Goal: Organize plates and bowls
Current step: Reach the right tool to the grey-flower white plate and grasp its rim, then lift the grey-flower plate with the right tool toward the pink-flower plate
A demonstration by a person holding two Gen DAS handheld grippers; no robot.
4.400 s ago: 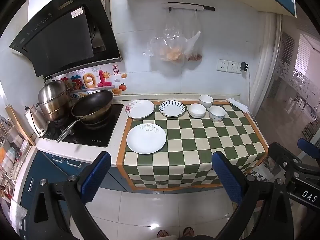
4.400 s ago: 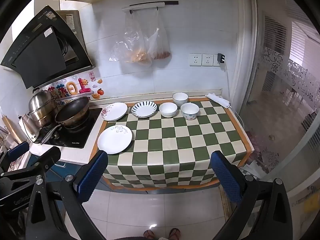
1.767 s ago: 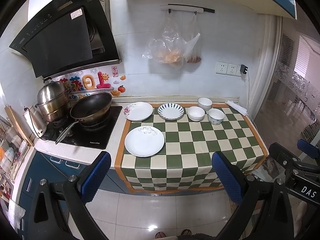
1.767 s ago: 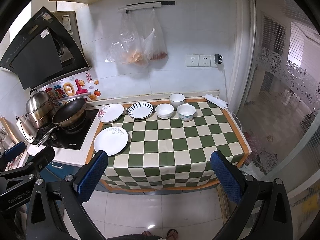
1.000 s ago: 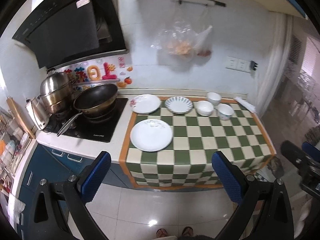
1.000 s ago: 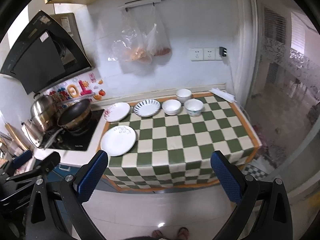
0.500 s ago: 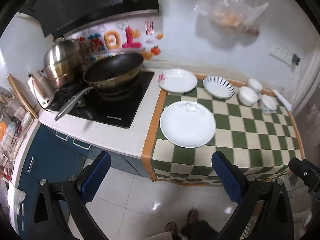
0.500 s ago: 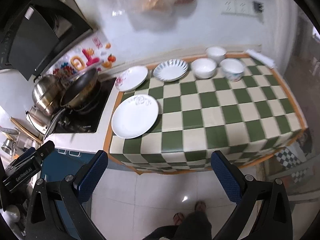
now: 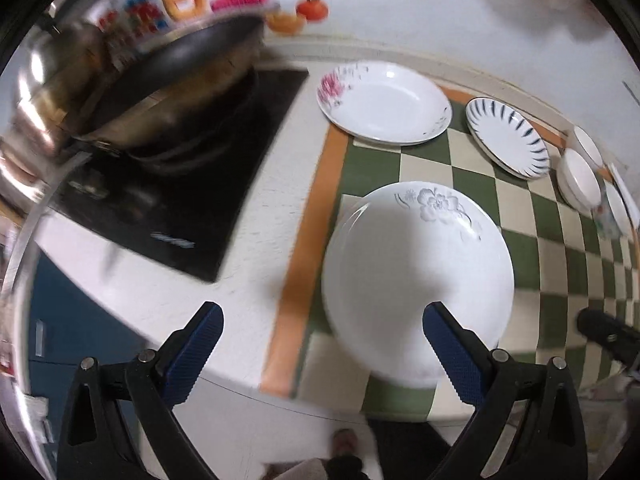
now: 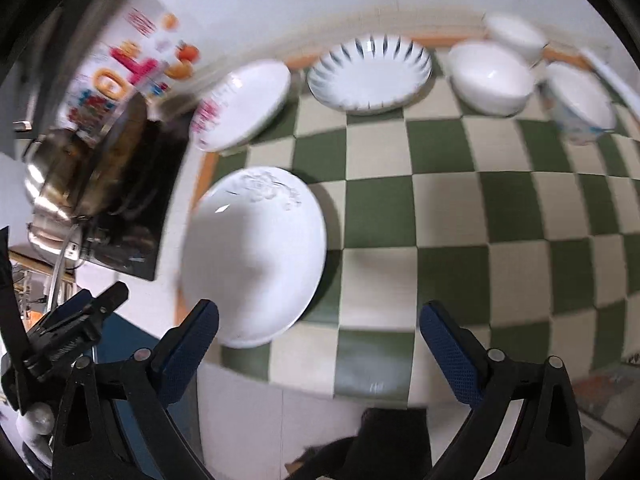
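A large white plate with a grey flower lies near the front left of the checked cloth; it also shows in the right wrist view. Behind it lie a pink-flowered plate and a blue-striped plate. Three white bowls stand at the back right. My left gripper is open, just in front of the large plate. My right gripper is open, above the cloth's front edge, right of that plate.
A black wok and a steel pot sit on the black hob left of the cloth. The left gripper's body shows at the lower left of the right wrist view. The floor lies below the counter's front edge.
Both grippers have moved forward and down toward the counter, from a far view of the whole kitchen to close above the large white plate. Both stay open. The dishes have not moved.
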